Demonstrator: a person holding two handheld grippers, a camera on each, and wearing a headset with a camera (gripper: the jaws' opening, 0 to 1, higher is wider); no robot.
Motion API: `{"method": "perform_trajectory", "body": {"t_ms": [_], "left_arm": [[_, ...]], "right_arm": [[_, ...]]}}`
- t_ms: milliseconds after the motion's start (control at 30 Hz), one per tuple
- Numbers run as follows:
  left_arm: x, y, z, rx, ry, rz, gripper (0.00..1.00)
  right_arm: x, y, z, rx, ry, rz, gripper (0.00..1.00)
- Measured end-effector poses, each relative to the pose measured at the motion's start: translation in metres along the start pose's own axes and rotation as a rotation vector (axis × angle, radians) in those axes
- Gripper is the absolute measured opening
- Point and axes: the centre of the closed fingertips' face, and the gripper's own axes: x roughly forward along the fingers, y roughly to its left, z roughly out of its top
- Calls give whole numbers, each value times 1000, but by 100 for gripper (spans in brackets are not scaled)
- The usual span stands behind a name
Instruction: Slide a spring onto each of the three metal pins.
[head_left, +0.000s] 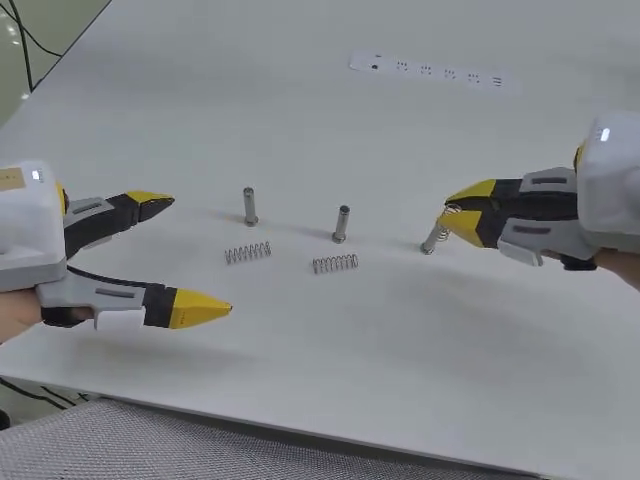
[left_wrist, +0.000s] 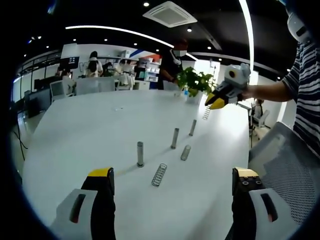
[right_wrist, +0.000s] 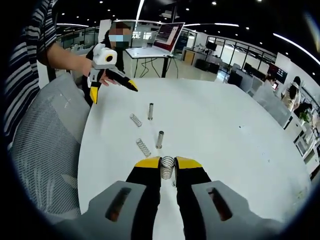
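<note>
Three metal pins stand upright in a row on the white table: left pin (head_left: 249, 206), middle pin (head_left: 342, 223), right pin (head_left: 431, 242). My right gripper (head_left: 455, 214) is shut on a spring (right_wrist: 167, 167) and holds it slanted just above the right pin, its lower end at the pin's top. Two more springs lie flat, one (head_left: 248, 252) in front of the left pin and one (head_left: 335, 263) in front of the middle pin. My left gripper (head_left: 185, 257) hovers wide open to the left of the row, holding nothing.
A white power strip (head_left: 425, 70) lies at the far side of the table (head_left: 300, 100). The table's near edge runs along the bottom, with a grey mesh chair (head_left: 150, 445) below it. People and desks fill the office behind.
</note>
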Motion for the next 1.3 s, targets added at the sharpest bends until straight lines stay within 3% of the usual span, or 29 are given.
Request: {"method": "perform_trajectory", "body": {"t_ms": [367,733,1300], "left_arm": [[0,-2,0,-8,1,4,97],[-2,0,5,-8,-8,12,96],[-2,0,9,7,-9,11,97]], "right_arm": [[3,-22,-6,35,10,-46,12],[6,-32,-15,77,17,-71,12],[12,-33,-14,97,18,-60,12]]}}
